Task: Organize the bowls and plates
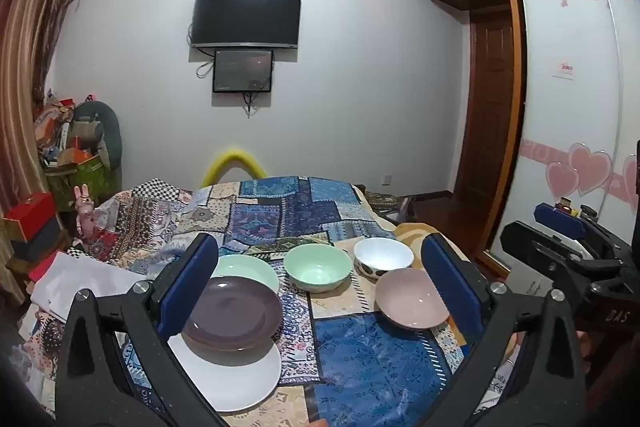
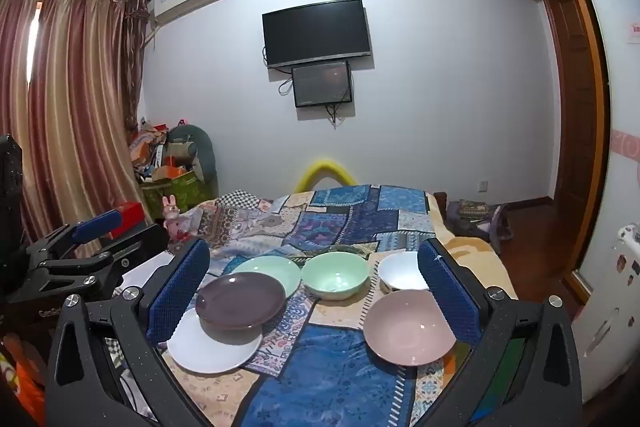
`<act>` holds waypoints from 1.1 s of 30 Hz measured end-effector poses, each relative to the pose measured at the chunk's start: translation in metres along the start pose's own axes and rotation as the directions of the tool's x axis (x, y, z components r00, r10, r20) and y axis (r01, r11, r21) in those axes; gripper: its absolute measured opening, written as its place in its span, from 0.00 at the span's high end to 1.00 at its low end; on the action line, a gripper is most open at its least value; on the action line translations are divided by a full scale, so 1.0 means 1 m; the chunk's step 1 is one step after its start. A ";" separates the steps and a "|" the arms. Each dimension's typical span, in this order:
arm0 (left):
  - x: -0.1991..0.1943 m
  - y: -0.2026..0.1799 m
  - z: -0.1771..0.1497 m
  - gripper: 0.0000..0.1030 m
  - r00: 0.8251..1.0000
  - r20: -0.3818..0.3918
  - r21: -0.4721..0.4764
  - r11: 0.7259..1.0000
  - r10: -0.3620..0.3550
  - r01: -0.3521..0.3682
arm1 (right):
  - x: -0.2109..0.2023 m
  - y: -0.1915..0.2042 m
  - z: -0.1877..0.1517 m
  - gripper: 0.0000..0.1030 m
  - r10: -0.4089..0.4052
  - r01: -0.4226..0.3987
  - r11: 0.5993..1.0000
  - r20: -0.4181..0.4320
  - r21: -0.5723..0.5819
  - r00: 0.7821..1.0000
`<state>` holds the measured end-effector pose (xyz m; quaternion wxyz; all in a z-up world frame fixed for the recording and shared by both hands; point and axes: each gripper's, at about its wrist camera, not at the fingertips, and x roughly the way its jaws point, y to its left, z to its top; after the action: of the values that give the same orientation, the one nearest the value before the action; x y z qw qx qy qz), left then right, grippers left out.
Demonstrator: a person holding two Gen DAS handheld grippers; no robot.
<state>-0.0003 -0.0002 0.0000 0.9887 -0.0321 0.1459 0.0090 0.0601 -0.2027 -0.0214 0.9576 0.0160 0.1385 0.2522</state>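
Hovering side by side above the near end of a bed, the left gripper (image 1: 320, 287) and the right gripper (image 2: 314, 291) both stand with jaws spread wide and nothing between the pads; neither touches any dish. Each is visible at the edge of the other's view, close together, so they have little room between them for sideways moves.

Nearest on the left lies a white plate (image 2: 212, 347) flat on the patchwork bedspread (image 2: 332, 379), close to the near left edge of the bed. A purple plate (image 2: 240, 301) rests partly on top of it, shifted toward the far side and not centred. Behind that, a pale green plate (image 2: 268, 269) sits under the purple plate's far rim. On the right, a pink bowl (image 2: 410, 331) stands alone, near the bed's right edge. Farther back stand a green bowl (image 2: 335, 275) and a white bowl (image 2: 400, 275), just beside each other.

As a judgement, the work is barely begun: the plates overlap loosely rather than forming a neat stack, and the three bowls are all separate, not nested. A bare stretch of bedspread lies open between plates and pink bowl. The soft, rumpled cloth may let dishes tilt. Beyond the dishes the bed runs clear to its far end.
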 end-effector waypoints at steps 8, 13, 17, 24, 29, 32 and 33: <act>-0.003 0.006 -0.004 0.00 1.000 0.017 -0.012 1.000 -0.007 0.007 | 0.000 0.000 -0.001 0.00 0.001 -0.001 1.000 -0.001 0.001 1.000; -0.003 0.002 -0.003 0.00 1.000 0.009 -0.003 1.000 -0.003 0.003 | 0.001 -0.002 -0.002 0.00 0.003 -0.003 1.000 -0.001 0.003 1.000; -0.002 0.001 -0.002 0.00 1.000 0.009 -0.003 1.000 0.001 -0.001 | 0.001 0.004 -0.001 0.00 0.004 -0.004 1.000 0.000 0.004 1.000; -0.002 0.000 0.000 0.00 1.000 0.021 0.022 1.000 0.011 -0.011 | 0.000 0.002 -0.001 0.00 0.003 -0.003 1.000 -0.001 0.006 1.000; -0.001 -0.002 0.000 0.00 1.000 0.023 0.028 1.000 0.010 -0.010 | 0.002 0.005 0.001 0.00 0.001 -0.001 1.000 -0.003 0.006 1.000; -0.001 -0.001 0.001 0.00 1.000 0.021 0.024 1.000 0.004 -0.005 | 0.001 0.004 0.001 0.00 0.002 -0.002 1.000 -0.002 0.007 1.000; -0.001 -0.001 0.001 0.00 1.000 0.021 0.023 1.000 0.004 -0.005 | 0.001 0.003 0.000 0.00 0.003 -0.003 1.000 -0.002 0.007 1.000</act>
<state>-0.0006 -0.0009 0.0012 0.9905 -0.0202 0.1357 0.0099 0.0598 -0.1990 -0.0211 0.9570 0.0193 0.1403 0.2531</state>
